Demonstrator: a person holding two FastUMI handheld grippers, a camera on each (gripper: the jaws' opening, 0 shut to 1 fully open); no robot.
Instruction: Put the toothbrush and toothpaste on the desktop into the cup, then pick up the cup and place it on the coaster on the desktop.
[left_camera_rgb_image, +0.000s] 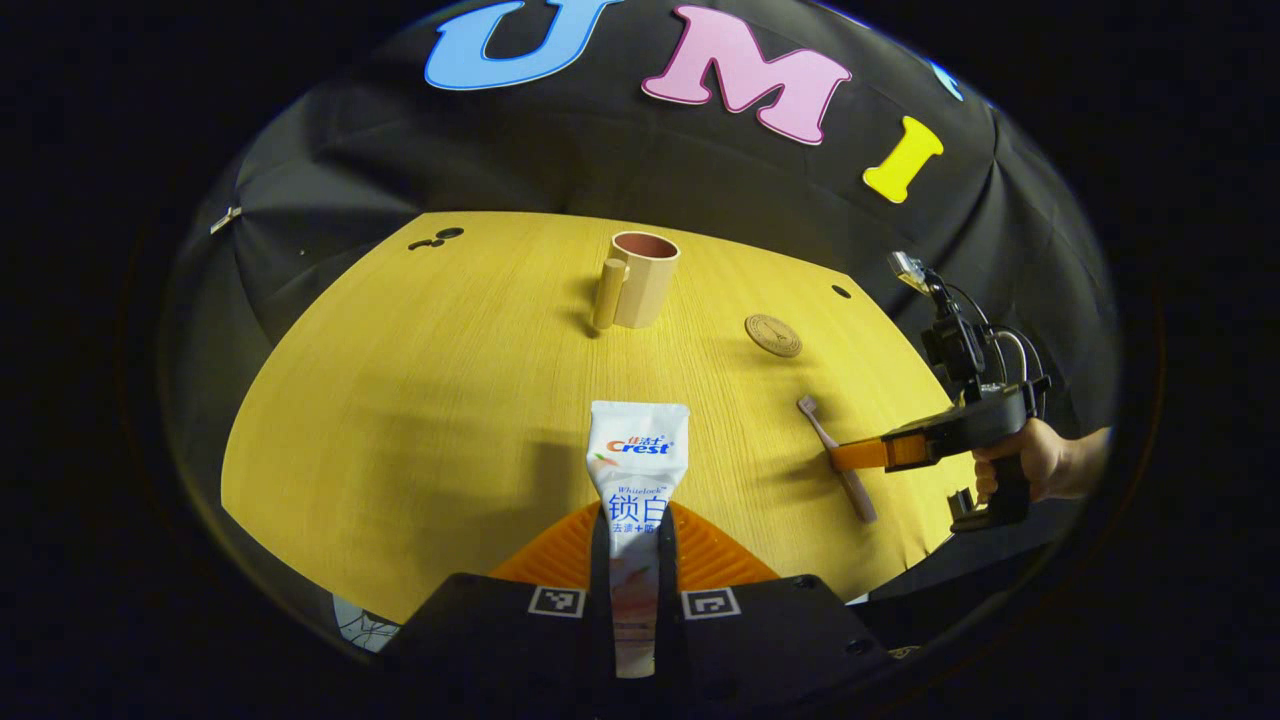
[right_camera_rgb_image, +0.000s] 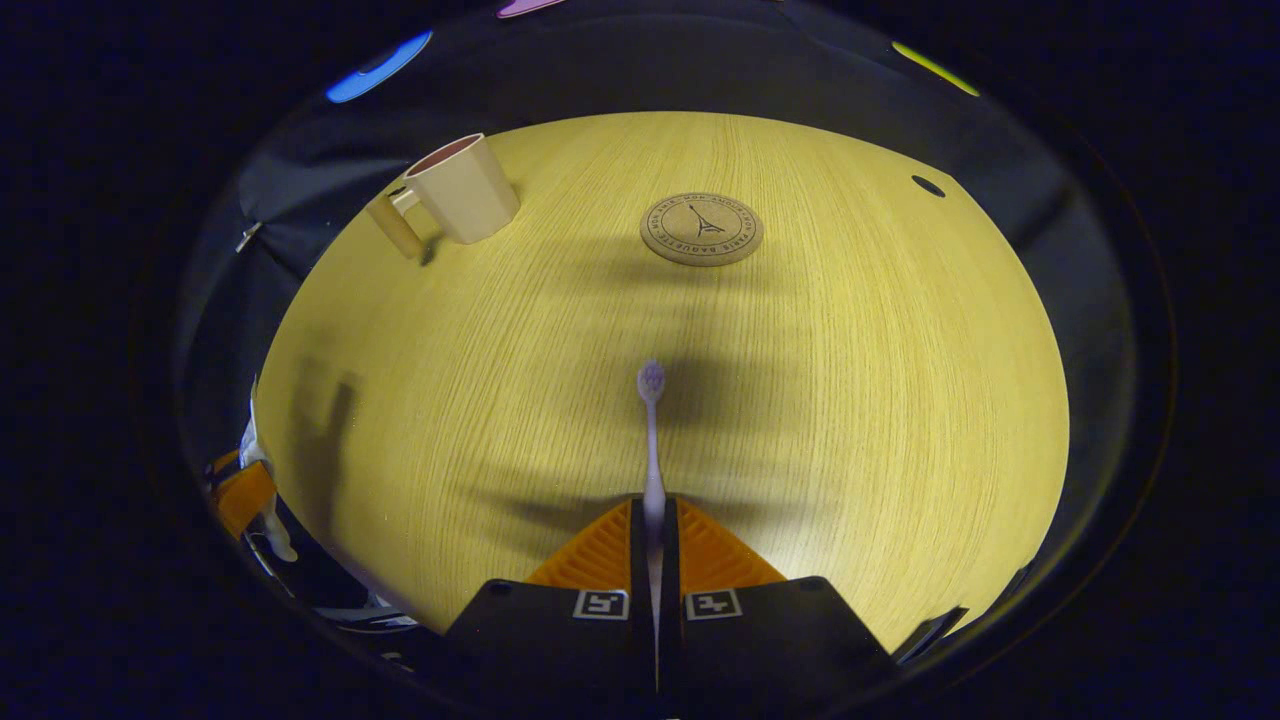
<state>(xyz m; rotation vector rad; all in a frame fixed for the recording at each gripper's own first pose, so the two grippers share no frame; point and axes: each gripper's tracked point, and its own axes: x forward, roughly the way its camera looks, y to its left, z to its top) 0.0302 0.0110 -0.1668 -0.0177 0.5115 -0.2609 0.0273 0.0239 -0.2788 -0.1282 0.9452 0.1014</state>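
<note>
My left gripper (left_camera_rgb_image: 633, 535) is shut on a white toothpaste tube (left_camera_rgb_image: 637, 455), which points forward over the wooden table. Beyond it stands the beige cup (left_camera_rgb_image: 642, 277) with a pink inside and a thick handle on its left. The round cork coaster (left_camera_rgb_image: 773, 335) lies to the cup's right. In the right gripper view, my right gripper (right_camera_rgb_image: 654, 525) is shut on the handle of a thin toothbrush (right_camera_rgb_image: 651, 425), bristle head pointing away. The cup (right_camera_rgb_image: 462, 190) stands far left there, the coaster (right_camera_rgb_image: 701, 229) straight ahead. The right gripper (left_camera_rgb_image: 862, 455) also shows in the left gripper view, held by a hand, clamped on the toothbrush (left_camera_rgb_image: 838, 455).
The yellow wooden table (right_camera_rgb_image: 850, 380) has small dark holes near its far corners (left_camera_rgb_image: 841, 292). Black cloth walls surround it. The left gripper (right_camera_rgb_image: 240, 490) shows at the left edge of the right gripper view.
</note>
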